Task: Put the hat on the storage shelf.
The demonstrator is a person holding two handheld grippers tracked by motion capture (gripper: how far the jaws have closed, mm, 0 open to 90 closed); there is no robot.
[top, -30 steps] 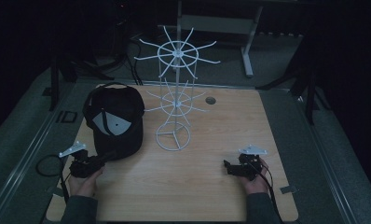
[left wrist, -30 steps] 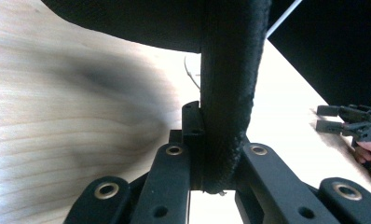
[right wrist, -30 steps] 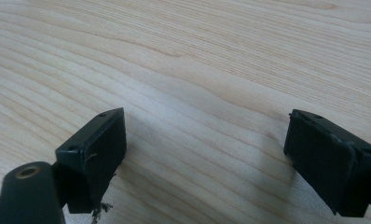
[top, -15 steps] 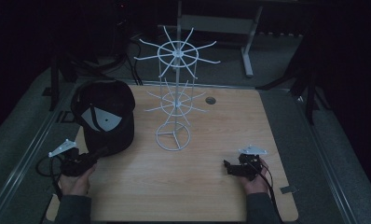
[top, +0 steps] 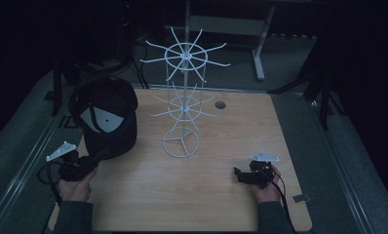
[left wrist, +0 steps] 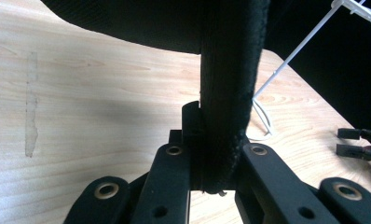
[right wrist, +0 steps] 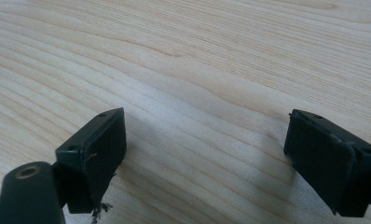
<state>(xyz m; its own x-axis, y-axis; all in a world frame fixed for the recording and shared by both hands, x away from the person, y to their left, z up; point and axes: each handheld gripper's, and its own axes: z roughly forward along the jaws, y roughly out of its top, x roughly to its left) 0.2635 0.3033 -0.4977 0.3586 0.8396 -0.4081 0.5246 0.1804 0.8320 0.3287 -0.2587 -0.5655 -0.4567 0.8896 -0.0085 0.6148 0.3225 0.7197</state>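
High view: a black cap (top: pixel 106 119) was seen raised at the left rear of the wooden table (top: pixel 202 200), just left of the white wire rack (top: pixel 183 105), with its white inner label turned toward the camera. The cap was carried by the left gripper (top: pixel 87 163), whose jaws were shown in the left gripper view clamped narrowly on the cap's brim edge (left wrist: pixel 228 93). The right gripper (top: pixel 238 174) was rested on the table at the front right, well apart from the cap and the rack; in the right gripper view its jaws were spread wide over bare wood, with nothing held between them.

The step in hand was judged to be the carrying of the cap toward the rack, presumably for hanging on one of the wire arms (top: pixel 155 46). No arm had yet been reached. The next move was judged to call for the cap to be lifted higher and swung rightward, so that its opening could be lowered over an arm tip without the light rack being tipped.
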